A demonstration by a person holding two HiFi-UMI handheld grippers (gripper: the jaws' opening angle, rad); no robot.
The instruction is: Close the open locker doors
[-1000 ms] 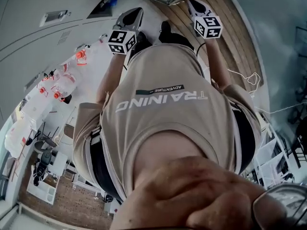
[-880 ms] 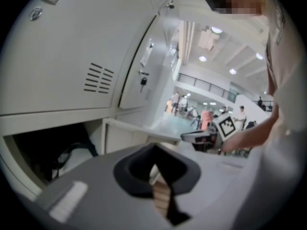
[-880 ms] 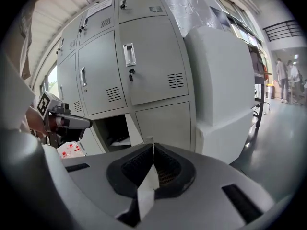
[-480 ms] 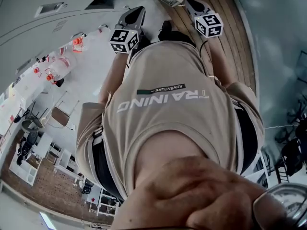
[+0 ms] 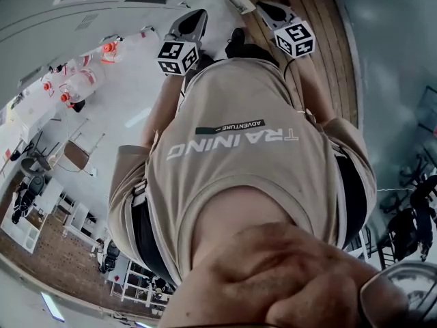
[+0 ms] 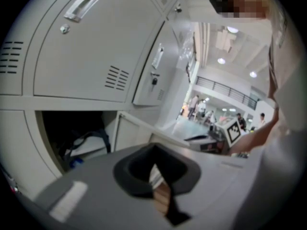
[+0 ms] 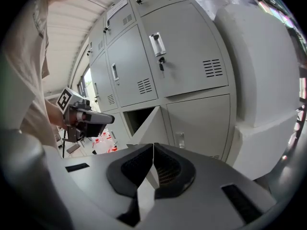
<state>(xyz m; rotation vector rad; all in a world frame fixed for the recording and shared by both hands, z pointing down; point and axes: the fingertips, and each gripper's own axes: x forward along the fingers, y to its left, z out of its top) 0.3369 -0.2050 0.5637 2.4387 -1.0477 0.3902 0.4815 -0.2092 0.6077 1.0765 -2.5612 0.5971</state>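
Barely shifted since before, left gripper [image 6: 156,176] and right gripper [image 7: 153,164] — both closed tight, empty — hang near the open locker door [image 7: 152,123], which likely awaits its push.

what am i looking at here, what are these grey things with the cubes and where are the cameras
No robot: a person holds a two-jaw gripper in each hand. The head view looks down from the person's head over a beige shirt to both grippers; the marker cubes belong to them. The left gripper view shows its jaws together, empty, before an open locker compartment. The right gripper view shows its jaws together too, empty, facing grey lockers with one lower door swung open. Nothing is held.
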